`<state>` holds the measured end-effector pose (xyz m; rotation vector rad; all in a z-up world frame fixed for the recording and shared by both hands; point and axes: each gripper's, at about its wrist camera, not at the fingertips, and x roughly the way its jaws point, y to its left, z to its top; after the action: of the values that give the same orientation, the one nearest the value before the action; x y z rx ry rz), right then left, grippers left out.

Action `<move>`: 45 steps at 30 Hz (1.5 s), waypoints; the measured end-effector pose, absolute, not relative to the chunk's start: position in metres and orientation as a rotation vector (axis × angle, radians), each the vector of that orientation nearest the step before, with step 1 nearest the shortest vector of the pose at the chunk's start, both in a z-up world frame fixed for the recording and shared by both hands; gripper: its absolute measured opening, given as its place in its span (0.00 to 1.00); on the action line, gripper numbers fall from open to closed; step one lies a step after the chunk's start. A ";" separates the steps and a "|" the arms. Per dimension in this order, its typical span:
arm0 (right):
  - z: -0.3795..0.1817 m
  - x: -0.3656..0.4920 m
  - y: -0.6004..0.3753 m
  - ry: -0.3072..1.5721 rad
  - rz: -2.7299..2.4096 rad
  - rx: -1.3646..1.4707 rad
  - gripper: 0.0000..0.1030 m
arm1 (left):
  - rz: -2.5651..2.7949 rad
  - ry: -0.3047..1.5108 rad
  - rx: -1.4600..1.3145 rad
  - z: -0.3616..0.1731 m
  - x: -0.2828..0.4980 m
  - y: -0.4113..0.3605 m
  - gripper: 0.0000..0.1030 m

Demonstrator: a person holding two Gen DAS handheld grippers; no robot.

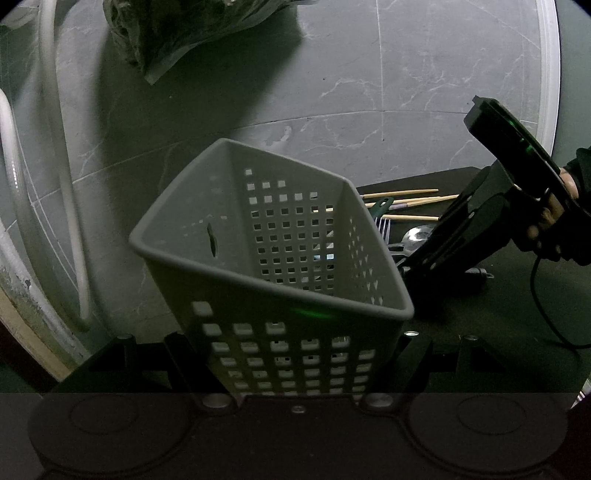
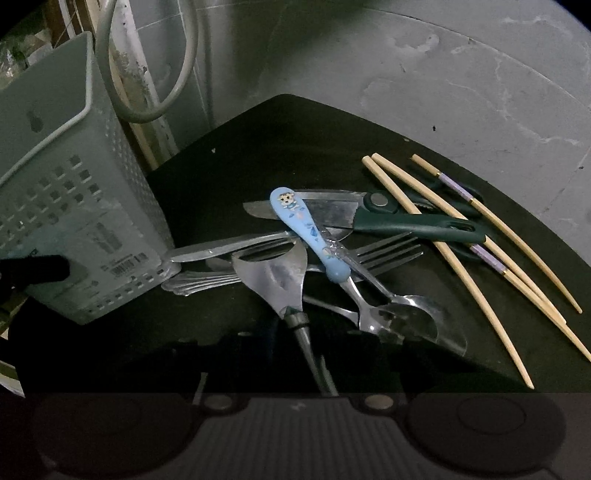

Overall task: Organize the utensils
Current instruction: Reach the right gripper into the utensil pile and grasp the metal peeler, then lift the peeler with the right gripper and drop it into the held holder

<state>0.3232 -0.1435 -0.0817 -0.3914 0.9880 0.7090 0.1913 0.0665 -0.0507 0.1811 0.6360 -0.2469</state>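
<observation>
Perforated caddy [image 1: 273,266] clamped by left gripper [image 1: 295,369]; black mat [image 2: 229,177] on marble floor [image 1: 369,74]; utensil pile [image 2: 314,251] seen fully from right wrist only; right gripper [image 1: 424,254] grip not discernible

Mat: black [image 2: 229,166], lying directly beneath the tongs [image 2: 277,280].
Floor: grey marbled tiles [image 2: 461,92], beyond the mat, behind the tongs.
Hose: pale grey loop [image 2: 184,74], well apart, up and left of the tongs.
Bag: crumpled plastic [image 1: 166,33] on the tiles; place against the tongs unclear.
</observation>
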 end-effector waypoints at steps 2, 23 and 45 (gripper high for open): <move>-0.081 0.320 -0.143 0.983 0.711 -0.400 0.22 | -0.248 0.636 0.182 -0.051 0.192 0.066 0.75; -0.078 0.299 -0.157 0.986 0.750 -0.310 0.19 | -0.252 0.636 0.184 -0.051 0.193 0.066 0.75; -0.072 0.280 -0.210 1.106 0.674 0.006 0.19 | -0.260 0.637 0.187 -0.052 0.197 0.064 0.75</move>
<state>0.2804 -0.2097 -0.0716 0.0061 1.1060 0.6743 0.1968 0.0641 -0.0519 0.1869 0.6367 -0.2601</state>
